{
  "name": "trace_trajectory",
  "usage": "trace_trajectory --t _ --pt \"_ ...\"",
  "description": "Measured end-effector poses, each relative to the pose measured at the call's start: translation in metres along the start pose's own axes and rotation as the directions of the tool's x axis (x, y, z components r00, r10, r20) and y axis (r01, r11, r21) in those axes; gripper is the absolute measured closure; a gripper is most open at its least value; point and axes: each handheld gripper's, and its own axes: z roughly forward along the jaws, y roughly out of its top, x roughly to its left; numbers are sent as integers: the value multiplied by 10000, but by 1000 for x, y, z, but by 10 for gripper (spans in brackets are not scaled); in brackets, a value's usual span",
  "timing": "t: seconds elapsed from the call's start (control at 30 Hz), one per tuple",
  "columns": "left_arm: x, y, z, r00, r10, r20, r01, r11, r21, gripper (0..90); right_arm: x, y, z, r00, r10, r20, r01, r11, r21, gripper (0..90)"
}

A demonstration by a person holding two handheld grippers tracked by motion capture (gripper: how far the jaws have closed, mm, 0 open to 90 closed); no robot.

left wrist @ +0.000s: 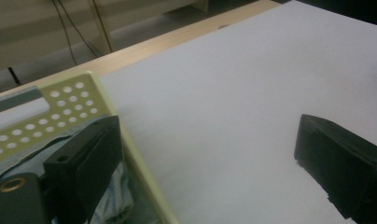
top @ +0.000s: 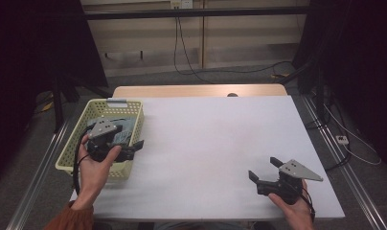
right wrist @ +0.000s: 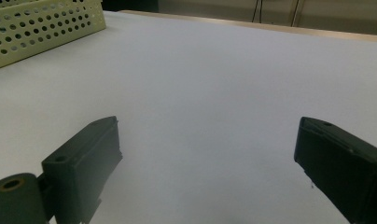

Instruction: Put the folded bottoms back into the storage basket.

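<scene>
White sheeting covers most of the table (top: 210, 143), with a strip of pale wood bare along the far edge. Grey carpet beyond, black cables trailing over it, dark curtains to either side.

Pale yellow perforated basket (top: 88, 112) sits at the table's left side, its long axis running front to back. Grey-blue cloth (top: 122, 132) lies inside it (crumpled, kind of garment not clear).

Left claw (top: 138, 147) is held by the left hand (top: 98, 165), rust-coloured sleeve at the wrist. Body of the claw hangs over the near half of the basket; the tips reach out past the basket's right rim. Jaws stand wide apart, nothing between them. In the left gripper view one jaw sits over the basket's edge and cloth (left wrist: 114, 196), the other over bare white sheeting, with the basket rim (left wrist: 65, 100) running between.

Right claw (top: 264, 167) is held by the right hand (top: 294, 206) near the front right corner of the table, pointing left and slightly away. Jaws wide apart, empty, over bare sheeting; whether it touches the surface I cannot tell. Right gripper view has the basket wall (right wrist: 42, 23) at upper left, well apart from the claw
</scene>
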Motion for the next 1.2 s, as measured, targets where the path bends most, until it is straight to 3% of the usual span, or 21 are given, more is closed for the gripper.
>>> trace_trajectory --t 0.13,0.2,0.3,0.57,0.77,0.97,1.2 --pt "-10 3 10 9996 191 198 -194 9997 130 80 0 0 0 10000 46 -28 -46 10000 1 72" --pt "-14 4 15 9998 195 31 -195 9998 24 78 0 0 0 10000 45 -39 -45 10000 0 73" --pt "-20 6 23 9985 289 472 -281 9995 -167 69 0 0 0 10000 29 -49 -29 10000 10 73" --pt "-40 7 38 9942 498 949 -496 9988 -50 70 0 0 -1 10000 10 -60 -10 10000 -6 73" --pt "-52 2 43 9899 643 1261 -612 9977 -283 75 0 0 -1 10000 -13 -79 13 10000 -18 73" --pt "-58 -8 51 9868 618 1495 -632 9980 44 69 0 0 -1 10000 7 -77 -7 10000 -21 75" --pt "-62 -25 60 9879 642 1414 -688 9972 279 69 0 0 -1 10000 11 -85 -12 10000 -23 75"
